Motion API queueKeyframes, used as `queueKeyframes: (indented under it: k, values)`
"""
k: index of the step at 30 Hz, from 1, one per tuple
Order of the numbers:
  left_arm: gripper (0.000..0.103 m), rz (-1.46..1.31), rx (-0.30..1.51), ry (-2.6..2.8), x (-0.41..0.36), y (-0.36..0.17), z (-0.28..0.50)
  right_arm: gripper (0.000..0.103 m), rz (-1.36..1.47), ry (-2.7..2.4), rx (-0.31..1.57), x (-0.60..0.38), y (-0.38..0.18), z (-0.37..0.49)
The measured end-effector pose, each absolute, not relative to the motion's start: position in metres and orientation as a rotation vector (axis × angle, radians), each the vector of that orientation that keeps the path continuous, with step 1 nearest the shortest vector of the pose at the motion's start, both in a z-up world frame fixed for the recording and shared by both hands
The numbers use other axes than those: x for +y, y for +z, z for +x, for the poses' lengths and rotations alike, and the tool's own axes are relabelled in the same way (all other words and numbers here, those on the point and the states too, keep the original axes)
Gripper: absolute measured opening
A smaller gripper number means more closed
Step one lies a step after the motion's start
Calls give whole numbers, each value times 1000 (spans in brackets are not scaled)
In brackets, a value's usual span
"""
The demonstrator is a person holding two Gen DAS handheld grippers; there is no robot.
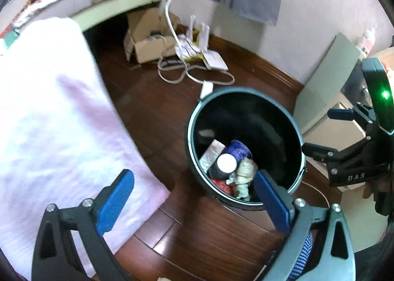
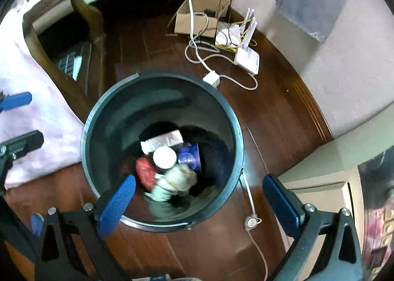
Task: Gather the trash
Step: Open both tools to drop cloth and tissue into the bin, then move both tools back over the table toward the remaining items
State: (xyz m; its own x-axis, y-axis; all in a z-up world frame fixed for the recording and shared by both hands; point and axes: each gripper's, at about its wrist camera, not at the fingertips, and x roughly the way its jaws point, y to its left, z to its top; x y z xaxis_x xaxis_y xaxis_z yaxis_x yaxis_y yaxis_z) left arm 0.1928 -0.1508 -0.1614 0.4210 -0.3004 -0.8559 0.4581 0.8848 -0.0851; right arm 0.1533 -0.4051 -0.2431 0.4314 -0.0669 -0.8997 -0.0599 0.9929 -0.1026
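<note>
Both the left gripper [image 1: 194, 197] and the right gripper [image 2: 199, 197] stood fully open and empty above the trash bin [image 2: 103, 108], which held crumpled paper [image 2: 177, 177].

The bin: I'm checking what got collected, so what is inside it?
Inside the bin: a white lid, a flat packet, a blue cup, a red wrapper, crumpled paper. Whatever lies beneath them is covered.

White capitals reading "DAS" stand on the black body of the right gripper [image 1: 317, 133], to the right of the left gripper's [image 1: 194, 197] fingers; further letters, if any, appear lost at the frame's edge.
</note>
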Motion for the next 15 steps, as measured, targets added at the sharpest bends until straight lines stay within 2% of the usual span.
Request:
queueKeyframes:
  k: [15]
  values:
    - [99,96,900,-332,-72,-89,156,103,-101,37,1021,-335,-158,121]
